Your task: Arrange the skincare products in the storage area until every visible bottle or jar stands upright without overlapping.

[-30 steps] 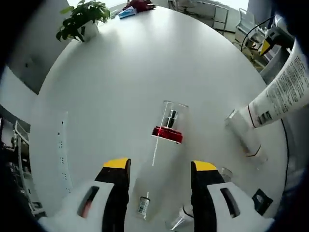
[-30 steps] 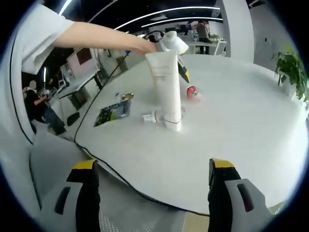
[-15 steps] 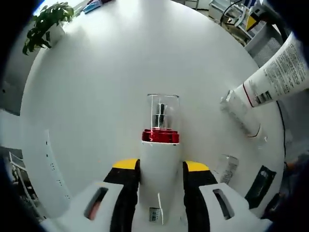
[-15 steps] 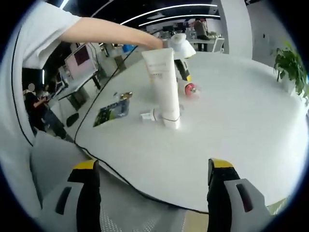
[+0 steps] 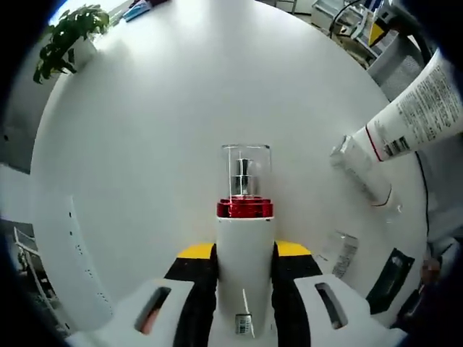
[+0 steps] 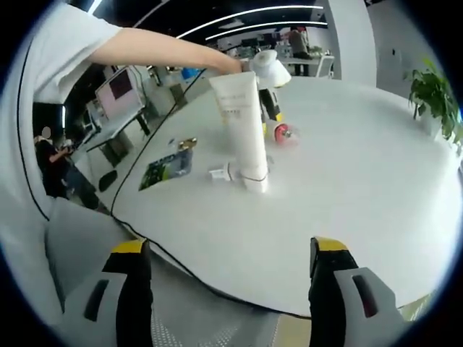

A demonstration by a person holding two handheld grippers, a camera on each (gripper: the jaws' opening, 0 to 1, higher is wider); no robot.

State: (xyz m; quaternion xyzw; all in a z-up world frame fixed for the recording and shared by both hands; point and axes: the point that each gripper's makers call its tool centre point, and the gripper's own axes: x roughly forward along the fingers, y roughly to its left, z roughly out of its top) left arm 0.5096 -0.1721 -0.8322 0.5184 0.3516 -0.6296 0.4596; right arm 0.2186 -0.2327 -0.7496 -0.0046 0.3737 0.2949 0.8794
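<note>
Gripping the white pump bottle with red collar and clear cap point(image 5: 244, 238), your left gripper point(image 5: 244, 289) has its long axis running straight ahead between the jaws over the white round table point(image 5: 145, 144), while your right gripper point(image 6: 226, 289) gapes empty, well apart.

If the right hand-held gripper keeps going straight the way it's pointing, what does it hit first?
Probably the upright white tube, which stands ahead of the open right hand-held gripper across bare white table; depth is hard to judge.
</note>
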